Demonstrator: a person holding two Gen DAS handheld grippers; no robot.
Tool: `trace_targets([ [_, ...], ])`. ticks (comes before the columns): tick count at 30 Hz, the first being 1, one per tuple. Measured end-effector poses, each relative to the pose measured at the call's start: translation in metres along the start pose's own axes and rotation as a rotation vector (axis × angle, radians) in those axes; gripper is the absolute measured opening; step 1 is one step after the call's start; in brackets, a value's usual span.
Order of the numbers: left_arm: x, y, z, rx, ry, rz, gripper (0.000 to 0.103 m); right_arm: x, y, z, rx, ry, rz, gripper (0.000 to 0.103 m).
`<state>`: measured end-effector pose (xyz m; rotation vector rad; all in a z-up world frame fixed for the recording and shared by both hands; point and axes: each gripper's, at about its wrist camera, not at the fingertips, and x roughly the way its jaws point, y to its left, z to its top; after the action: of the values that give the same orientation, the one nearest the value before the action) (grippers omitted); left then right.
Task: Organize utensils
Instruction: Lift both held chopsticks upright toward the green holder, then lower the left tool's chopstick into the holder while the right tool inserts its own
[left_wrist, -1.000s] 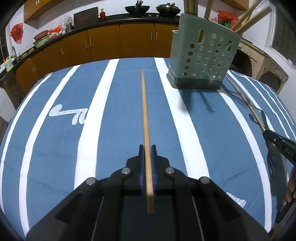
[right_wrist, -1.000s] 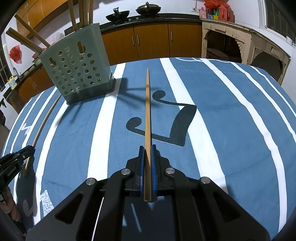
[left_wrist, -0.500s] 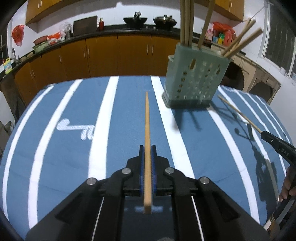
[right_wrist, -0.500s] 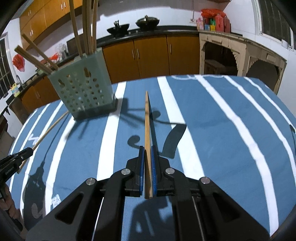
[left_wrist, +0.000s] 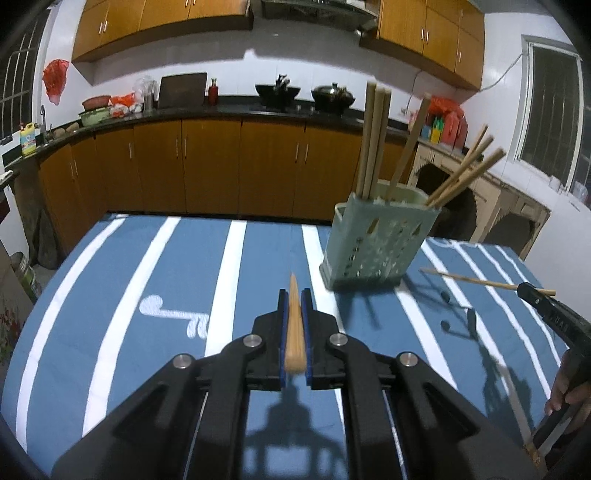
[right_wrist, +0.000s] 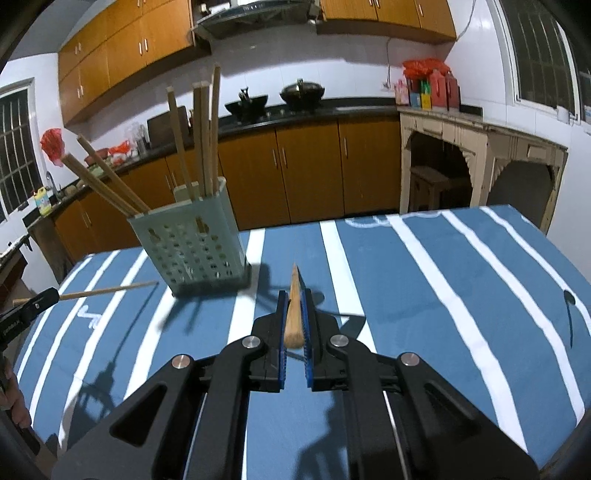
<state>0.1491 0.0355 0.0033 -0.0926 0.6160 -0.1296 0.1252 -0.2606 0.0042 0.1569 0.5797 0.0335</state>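
Two tongs work over a surface (left_wrist: 155, 266) draped in a blue cloth with white stripes, and each grasps one wooden chopstick. Seven more chopsticks stand in the pale green perforated holder (left_wrist: 373, 251): a tight group of three upright at its left, one leaning just right of them, and three slanting out over its right rim in the left wrist view.

In the left wrist view, the left tongs (left_wrist: 294, 325) are clenched on a chopstick (left_wrist: 294, 332), which lies between the blue pads and points straight ahead, its tapered tip poking past them. The holder stands on the surface ahead and to the right of these tongs, apart from them. Farther right, the right tongs (left_wrist: 532, 293) enter from the edge with their own chopstick (left_wrist: 480, 281) held level and aimed left toward the holder's base, its tip near the holder but not touching.

In the right wrist view, the left tongs (right_wrist: 40, 301) show at the left edge with their chopstick (right_wrist: 107, 290) pointing right toward the holder (right_wrist: 192, 251). The right tongs (right_wrist: 294, 317) are clenched on a chopstick (right_wrist: 293, 314) that runs forward between the pads, with the holder ahead and to the left, well above the cloth's stripes
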Motion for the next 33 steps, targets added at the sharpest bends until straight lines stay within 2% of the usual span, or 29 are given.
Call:
trace_targets([
  [6, -0.007, -0.002, 0.009, -0.007, -0.034, -0.006, 0.008, -0.006, 0.002, 0.007, 0.004, -0.030, 0.015, 0.008],
  [18, -0.011, -0.006, 0.012, -0.004, -0.048, -0.017, 0.008, -0.012, 0.001, 0.012, 0.021, -0.058, 0.035, 0.008],
  [25, -0.027, -0.008, 0.026, 0.003, -0.104, -0.035, 0.008, -0.026, 0.003, 0.029, 0.034, -0.122, 0.068, 0.008],
  [33, -0.045, -0.016, 0.039, 0.023, -0.155, -0.059, 0.008, -0.035, 0.009, 0.042, 0.032, -0.149, 0.107, 0.008],
])
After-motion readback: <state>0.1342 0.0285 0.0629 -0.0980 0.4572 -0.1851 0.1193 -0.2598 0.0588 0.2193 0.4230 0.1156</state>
